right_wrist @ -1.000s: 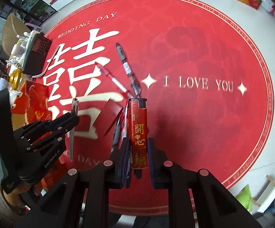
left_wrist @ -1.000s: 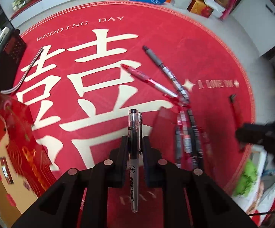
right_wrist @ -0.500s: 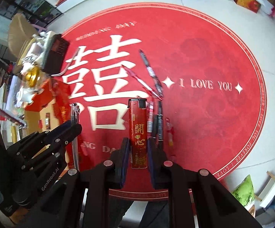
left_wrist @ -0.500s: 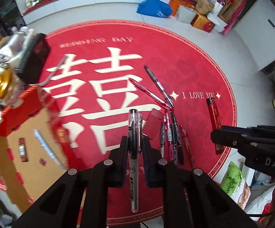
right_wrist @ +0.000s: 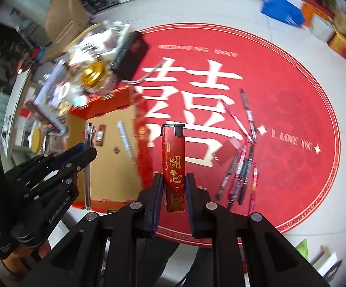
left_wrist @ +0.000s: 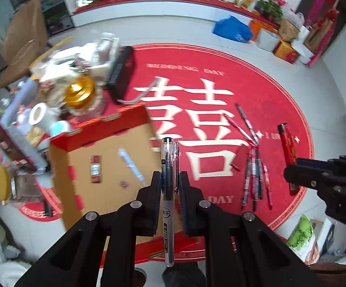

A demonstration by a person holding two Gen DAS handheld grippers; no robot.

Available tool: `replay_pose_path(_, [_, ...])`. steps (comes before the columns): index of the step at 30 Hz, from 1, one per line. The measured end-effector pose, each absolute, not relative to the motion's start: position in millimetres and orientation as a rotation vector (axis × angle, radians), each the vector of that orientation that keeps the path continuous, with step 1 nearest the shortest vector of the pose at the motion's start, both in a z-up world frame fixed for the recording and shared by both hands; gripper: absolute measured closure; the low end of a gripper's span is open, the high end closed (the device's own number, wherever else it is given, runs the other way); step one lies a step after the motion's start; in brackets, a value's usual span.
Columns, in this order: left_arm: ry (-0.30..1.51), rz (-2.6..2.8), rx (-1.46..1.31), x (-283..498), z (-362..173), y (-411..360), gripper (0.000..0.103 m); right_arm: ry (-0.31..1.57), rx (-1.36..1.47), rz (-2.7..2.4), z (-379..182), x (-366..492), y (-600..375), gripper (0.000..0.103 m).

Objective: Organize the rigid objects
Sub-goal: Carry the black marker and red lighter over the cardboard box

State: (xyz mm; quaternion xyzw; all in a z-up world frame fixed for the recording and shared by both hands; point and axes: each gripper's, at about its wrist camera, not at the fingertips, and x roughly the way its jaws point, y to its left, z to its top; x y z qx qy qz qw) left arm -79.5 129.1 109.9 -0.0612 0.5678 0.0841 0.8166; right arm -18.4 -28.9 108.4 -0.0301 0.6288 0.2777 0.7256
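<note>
Pen point(left_wrist: 168, 179) clamped upright in left gripper point(left_wrist: 169, 186); lighter point(right_wrist: 173, 165) clamped in right gripper point(right_wrist: 173, 186). Both hang above the rug point(left_wrist: 268, 91), beside the open box point(left_wrist: 106, 191). Recommend centring each over the box floor, lowering, then releasing.

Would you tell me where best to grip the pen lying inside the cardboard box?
Grip the pen at mid-barrel from straight above, jaws across its width. It lies flat and diagonal on the box floor, clear of the walls and the lighter.
</note>
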Motion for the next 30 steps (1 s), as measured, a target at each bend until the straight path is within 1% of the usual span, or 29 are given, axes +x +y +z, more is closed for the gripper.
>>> replay_pose_path(12, [1.205,0.353,-0.189,-116.5,125.2,192.4,0.087,1.342,-0.190,0.765,143.3,-47.6,42.8,0.083])
replay_pose_path(20, [1.197,0.385,-0.229,-126.2,123.9,214.1,0.087,1.331,-0.247,0.790,151.8,-56.0,62.5,0.083])
replay_pose_path(30, [1.183,0.381,-0.249,-127.5,125.3,222.0,0.087,1.332,-0.280,0.789,156.0,-57.1,74.6,0.083])
